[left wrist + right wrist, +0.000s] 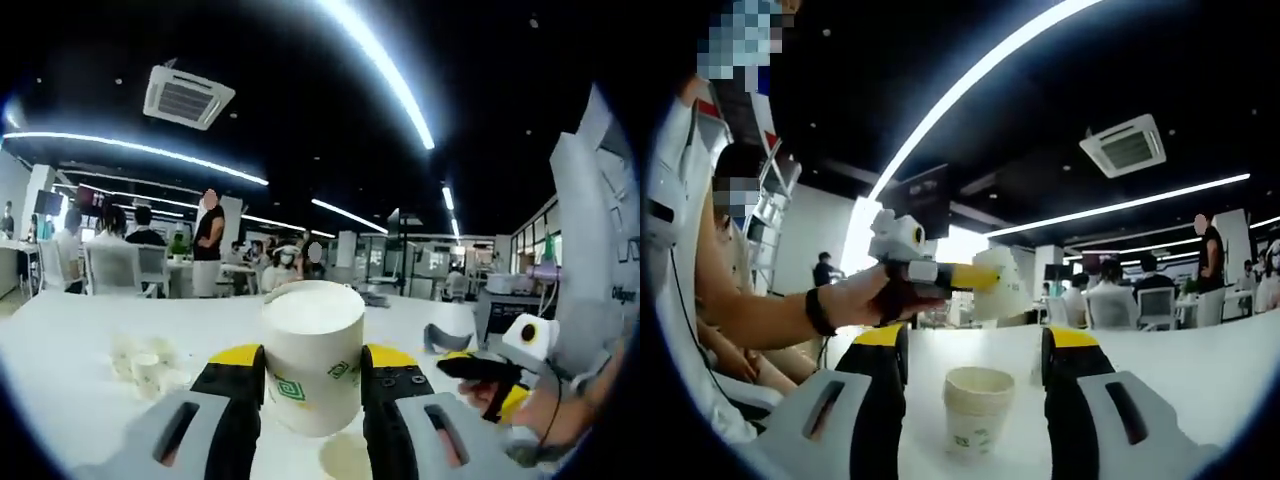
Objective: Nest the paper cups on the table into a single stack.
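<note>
In the left gripper view, the left tool pinches an upside-down paper cup above the white counter; small cups cluster at left. In the right gripper view, the right tool stands spread around an upright, seemingly empty cup on the counter.

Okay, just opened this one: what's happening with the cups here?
A person is stacking paper cups with a pair of tongs in each hand. The left tongs are shut on a white paper cup, held up above the white table. The right tongs are open, with a second cup standing upright on the table between their jaws. A small cluster of cups waits further off. No single stack yet.
</note>
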